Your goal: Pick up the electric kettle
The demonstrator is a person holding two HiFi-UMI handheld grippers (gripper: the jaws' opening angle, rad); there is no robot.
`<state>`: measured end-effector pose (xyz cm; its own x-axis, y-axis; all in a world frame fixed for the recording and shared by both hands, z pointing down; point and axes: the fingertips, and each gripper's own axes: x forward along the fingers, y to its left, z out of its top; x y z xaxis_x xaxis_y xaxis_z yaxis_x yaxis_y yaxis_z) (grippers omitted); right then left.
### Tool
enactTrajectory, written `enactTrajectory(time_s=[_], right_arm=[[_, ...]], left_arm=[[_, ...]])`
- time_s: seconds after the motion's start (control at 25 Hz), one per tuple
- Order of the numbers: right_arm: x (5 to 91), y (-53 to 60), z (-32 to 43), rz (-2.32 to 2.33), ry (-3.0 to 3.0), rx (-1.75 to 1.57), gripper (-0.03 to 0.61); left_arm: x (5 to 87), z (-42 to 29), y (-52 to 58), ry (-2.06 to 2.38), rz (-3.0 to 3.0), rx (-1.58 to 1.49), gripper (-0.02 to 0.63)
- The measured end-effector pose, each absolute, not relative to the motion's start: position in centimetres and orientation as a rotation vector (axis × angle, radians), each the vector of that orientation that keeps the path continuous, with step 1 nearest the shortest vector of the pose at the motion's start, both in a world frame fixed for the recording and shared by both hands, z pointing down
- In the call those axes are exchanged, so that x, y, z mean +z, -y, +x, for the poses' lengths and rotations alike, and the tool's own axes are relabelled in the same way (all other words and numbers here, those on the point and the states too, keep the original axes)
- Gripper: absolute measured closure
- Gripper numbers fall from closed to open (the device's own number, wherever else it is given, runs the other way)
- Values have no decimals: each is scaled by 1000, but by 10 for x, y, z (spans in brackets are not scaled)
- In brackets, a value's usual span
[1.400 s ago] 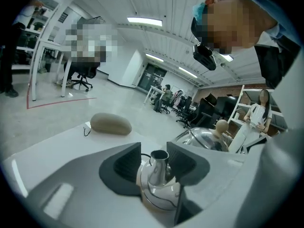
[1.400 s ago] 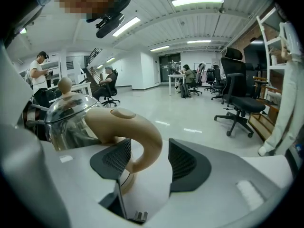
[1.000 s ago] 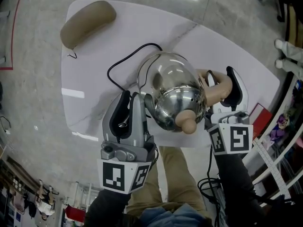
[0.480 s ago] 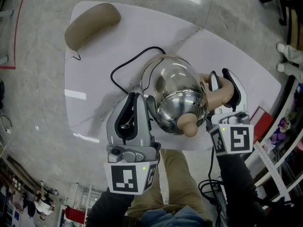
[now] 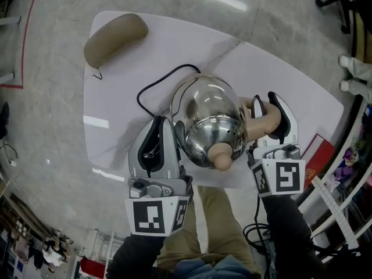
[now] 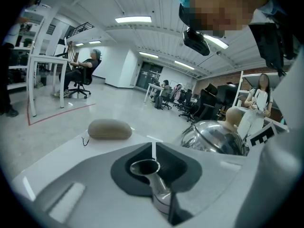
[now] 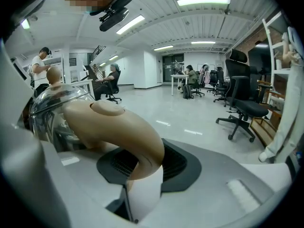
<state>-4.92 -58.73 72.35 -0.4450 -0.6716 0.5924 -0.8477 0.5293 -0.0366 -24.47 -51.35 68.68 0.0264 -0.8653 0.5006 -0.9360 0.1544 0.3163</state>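
Observation:
The electric kettle (image 5: 209,118) has a glass and steel body, a beige lid knob (image 5: 221,157) and a beige handle (image 5: 263,120). It is over the white table (image 5: 116,121), tilted with the knob towards me. My left gripper (image 5: 165,133) is shut on the steel spout (image 6: 149,172), which sticks up between its jaws in the left gripper view. The right gripper (image 5: 272,112) is shut on the handle (image 7: 114,127), whose curve fills the gap between its jaws. A black cord (image 5: 157,83) runs out from under the kettle. Whether the kettle touches the table is hidden.
A beige pouch (image 5: 115,38) lies at the table's far left corner. A red object (image 5: 317,150) sits by the table's right edge. Office chairs (image 7: 242,106) and seated people stand on the grey floor beyond.
Both grippers keep their hold on the kettle. Kettle and grippers have drifted slightly left and towards me in the head view, and the kettle is tilted a little more.

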Motion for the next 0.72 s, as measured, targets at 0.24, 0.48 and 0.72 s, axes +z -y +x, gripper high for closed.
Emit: enactTrajectory(time_s=[0.24,0.48,0.72], right_arm=[[715,586,-50,1239,2268,444,426],[701,585,-51,1244,2284,422,426],[698,582,-50,1260,2295,416,426]], left_arm=[[677,-247,514,1862,1723,157,587],[665,-248,515,1883,1728,150,589],[662,-248,513,1894,1743,142,589]])
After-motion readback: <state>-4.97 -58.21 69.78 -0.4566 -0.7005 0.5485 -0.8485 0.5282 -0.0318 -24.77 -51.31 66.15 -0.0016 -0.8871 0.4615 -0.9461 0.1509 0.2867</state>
